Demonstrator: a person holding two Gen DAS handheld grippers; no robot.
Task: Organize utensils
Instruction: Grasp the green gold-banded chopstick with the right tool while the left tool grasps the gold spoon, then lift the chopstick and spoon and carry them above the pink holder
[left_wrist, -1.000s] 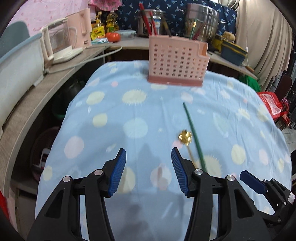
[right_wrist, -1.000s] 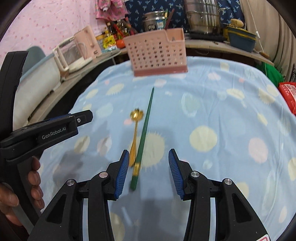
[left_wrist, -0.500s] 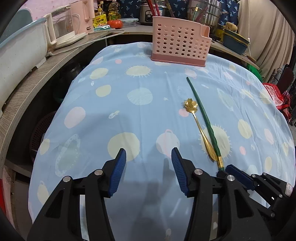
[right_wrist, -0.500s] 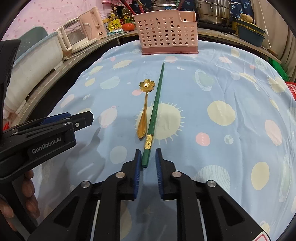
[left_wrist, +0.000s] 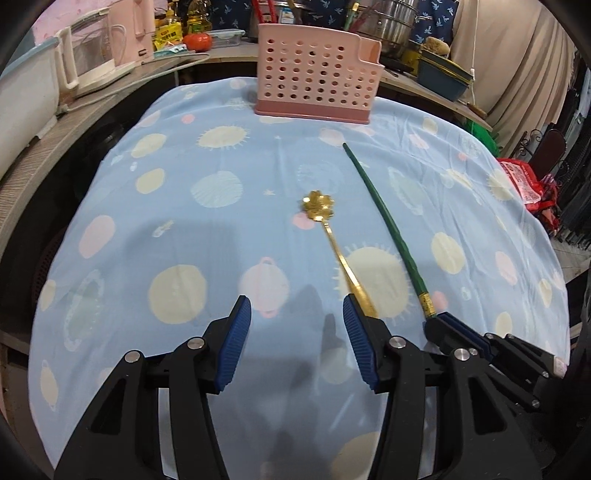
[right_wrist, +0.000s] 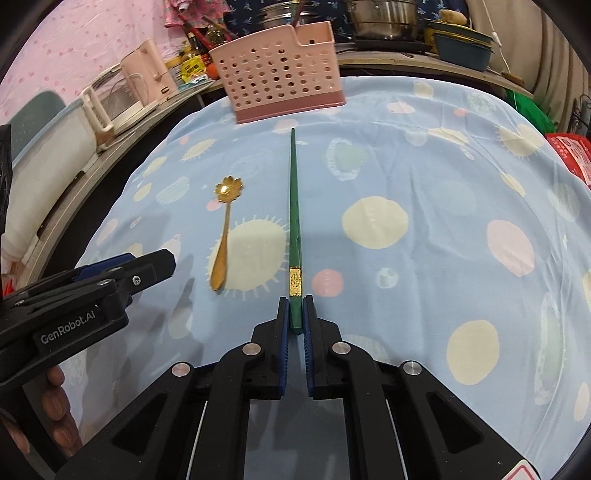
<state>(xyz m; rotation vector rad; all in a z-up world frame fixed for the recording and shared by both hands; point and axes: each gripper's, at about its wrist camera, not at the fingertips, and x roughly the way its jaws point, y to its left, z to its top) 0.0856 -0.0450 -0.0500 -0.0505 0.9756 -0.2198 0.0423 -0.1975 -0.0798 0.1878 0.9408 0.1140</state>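
A green chopstick (right_wrist: 294, 206) with a gold band lies lengthwise on the blue spotted cloth, and my right gripper (right_wrist: 294, 314) is shut on its near end. In the left wrist view the same chopstick (left_wrist: 384, 218) runs from that gripper (left_wrist: 437, 321) toward the pink holder. A gold spoon (left_wrist: 334, 247) with a flower-shaped bowl lies just left of it; the gold spoon (right_wrist: 224, 236) also shows in the right wrist view. My left gripper (left_wrist: 297, 332) hovers near the spoon's handle end, its jaws opening, nothing between them. The pink perforated utensil holder (left_wrist: 314, 83) stands at the far edge.
A counter behind the table carries a pink kettle (right_wrist: 147, 70), metal pots (left_wrist: 391, 22), bottles and a blue tub (left_wrist: 445, 74). A pale bin (left_wrist: 22, 96) sits at the left. A red bag (left_wrist: 524, 181) lies off the right edge.
My right gripper closed on the chopstick's near end. Both grippers sank toward the cloth. The left gripper drew close beside the spoon's handle.
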